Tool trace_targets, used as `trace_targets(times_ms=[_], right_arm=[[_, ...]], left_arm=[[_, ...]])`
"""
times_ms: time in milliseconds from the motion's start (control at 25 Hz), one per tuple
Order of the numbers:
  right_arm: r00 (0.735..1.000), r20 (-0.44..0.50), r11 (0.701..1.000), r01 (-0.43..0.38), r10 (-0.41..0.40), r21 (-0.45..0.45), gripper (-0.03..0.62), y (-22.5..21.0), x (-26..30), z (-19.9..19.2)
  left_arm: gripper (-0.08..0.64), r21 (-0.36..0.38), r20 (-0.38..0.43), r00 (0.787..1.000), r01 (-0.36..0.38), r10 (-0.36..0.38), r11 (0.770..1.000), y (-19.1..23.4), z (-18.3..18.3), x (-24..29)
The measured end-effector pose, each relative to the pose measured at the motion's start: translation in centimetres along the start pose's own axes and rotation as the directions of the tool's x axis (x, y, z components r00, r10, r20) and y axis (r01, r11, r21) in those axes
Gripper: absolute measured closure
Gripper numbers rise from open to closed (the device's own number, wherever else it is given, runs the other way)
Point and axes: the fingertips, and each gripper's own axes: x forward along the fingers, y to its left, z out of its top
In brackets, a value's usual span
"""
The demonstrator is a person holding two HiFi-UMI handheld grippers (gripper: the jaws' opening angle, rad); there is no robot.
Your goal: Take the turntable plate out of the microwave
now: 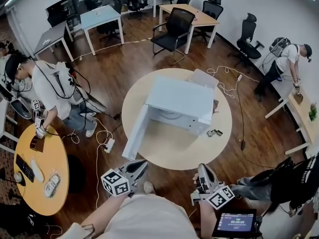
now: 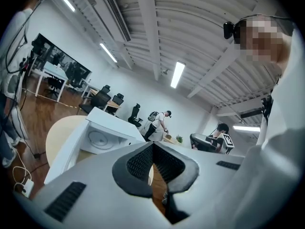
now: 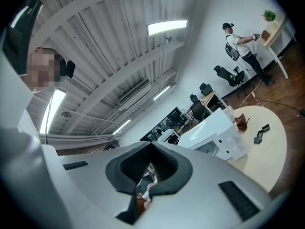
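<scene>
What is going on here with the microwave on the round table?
A person holds a left gripper and a right gripper, one in each hand, both at the near edge of the round table. The fingers of both are closed, with nothing between them. The white microwave stands on the table with its door swung open. The turntable plate lies inside it and has not yet been taken out; neither gripper touches the microwave.

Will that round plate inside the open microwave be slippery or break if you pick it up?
Probably slippery: the plate looks smooth and pale, with no handle. It seems flat and stiff, likely glass, so it could break if dropped. Being round, it might roll if set on edge.
</scene>
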Motion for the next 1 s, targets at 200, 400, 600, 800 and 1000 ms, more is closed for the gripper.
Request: trace_targets(times_ms=[200,400,600,800,1000], right_arm=[[0.999,0.004,0.999,-0.036,0.036,0.024,0.589,0.6,2.5,-0.5],[0.983,-0.018,0.979,-0.182,0.184,0.098,0.589,2.4,3.2,-2.2],[0.969,-0.053,0.963,-0.234,0.243,0.133,0.589,3.0,4.7,-3.3],[0.877,-0.016,0.866,-0.472,0.481,0.164,0.589,6.3,4.0,-2.3],[0.85,-0.107,0.853,-0.499,0.516,0.149,0.589,6.2,3.8,-2.7]], left_arm=[[0.552,-0.023,0.008,1.0,0.0,0.001,1.0,2.3,-0.2,-0.3],[0.552,-0.039,-0.004,1.0,0.001,-0.002,0.999,2.7,-0.9,-0.3],[0.552,-0.038,0.001,1.0,-0.028,0.028,0.999,2.9,-1.1,-0.8],[0.552,-0.038,-0.023,0.996,-0.088,0.087,0.995,3.7,-1.6,-0.9],[0.552,-0.055,-0.034,0.981,-0.191,0.19,0.98,4.6,-2.0,-0.3]])
